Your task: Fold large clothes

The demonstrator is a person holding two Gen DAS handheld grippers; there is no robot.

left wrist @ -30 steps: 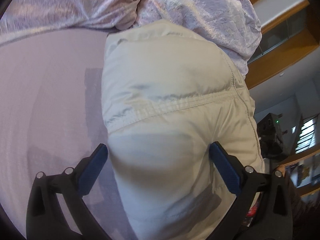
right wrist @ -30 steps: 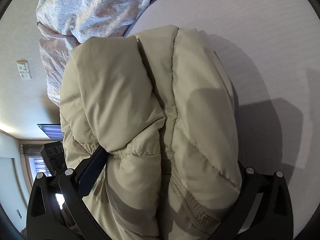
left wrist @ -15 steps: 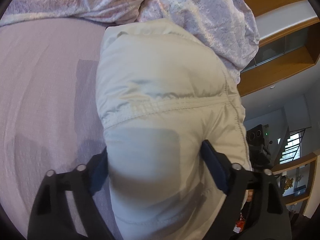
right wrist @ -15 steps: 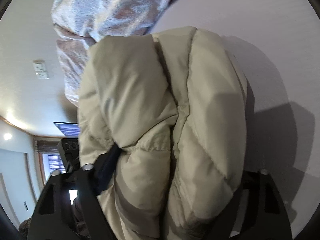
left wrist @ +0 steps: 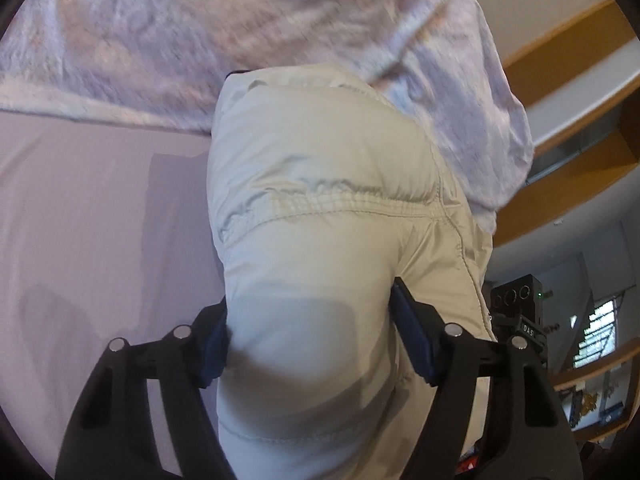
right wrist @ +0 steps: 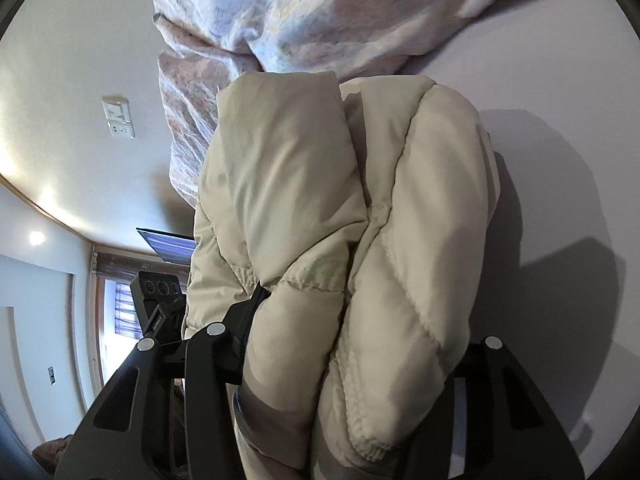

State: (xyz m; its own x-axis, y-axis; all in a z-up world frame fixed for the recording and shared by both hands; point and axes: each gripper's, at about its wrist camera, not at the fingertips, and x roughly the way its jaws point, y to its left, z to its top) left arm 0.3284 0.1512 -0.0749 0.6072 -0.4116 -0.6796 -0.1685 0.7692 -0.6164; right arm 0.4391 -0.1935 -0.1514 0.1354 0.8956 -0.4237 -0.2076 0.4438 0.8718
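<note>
1. The left gripper [left wrist: 310,340] has just been closing, and its blue-padded fingers [left wrist: 412,340] now press into both sides of a puffy fold of the cream padded jacket [left wrist: 320,208], which bulges between them
2. The right gripper [right wrist: 352,340] has likewise just been closing on the jacket's other bundled end [right wrist: 340,240]; its left finger [right wrist: 244,320] digs into the padding, while its right finger is hidden behind the cloth, so only the black frame shows there
3. The jacket is smooth, faintly shiny quilted cloth, thickly stuffed, with a gathered stitched seam [left wrist: 340,204] running across it and rounded pillowy sections; in the right wrist view two fat lobes lie side by side with a deep crease between them
4. The garment reaches from both grippers toward the far edge of the pale lilac bed sheet [left wrist: 80,240], where its top touches a crumpled, pale patterned duvet [left wrist: 240,32] heaped along that edge
5. The sheet is flat and matt, with grey shadows of the grippers falling on it
6. Off the sheet's edge stand wooden shelves [left wrist: 560,80], a black camera unit [left wrist: 520,312], a window, and in the right wrist view a white wall with a switch plate [right wrist: 118,116] and a dark screen [right wrist: 168,244]
7. The jacket's lower part is cut off at the frame edge, and the duvet is blurred
</note>
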